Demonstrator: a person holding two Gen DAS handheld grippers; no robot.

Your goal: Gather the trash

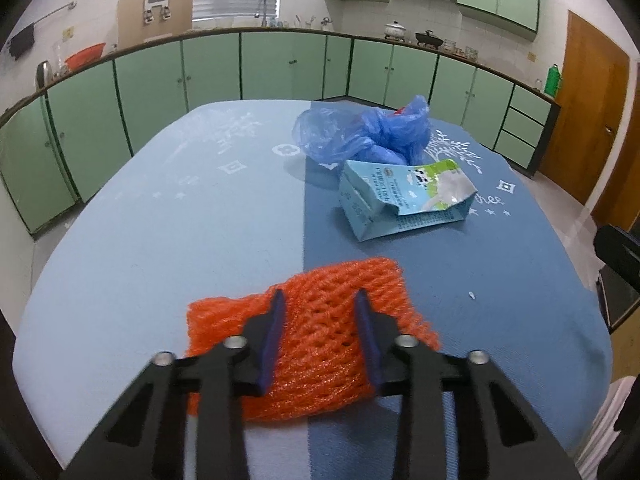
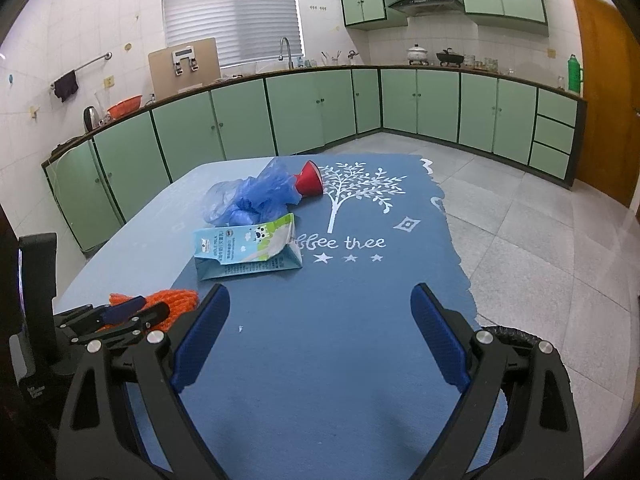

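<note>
Table (image 2: 360,360) with two-tone blue cloth, light half on the left, dark half with a white tree print on the right. Crumpled blue plastic bag (image 1: 360,136) toward the far side, red paper cup (image 2: 310,179) on its side touching it. Flattened milk carton (image 1: 404,200) just in front of the bag. Left gripper (image 1: 320,304) straddles the orange foam fruit net (image 1: 312,344) at the near edge, fingers narrowed onto it. Right gripper (image 2: 320,304) hovers over the dark half, fingers wide, holding nothing.
</note>
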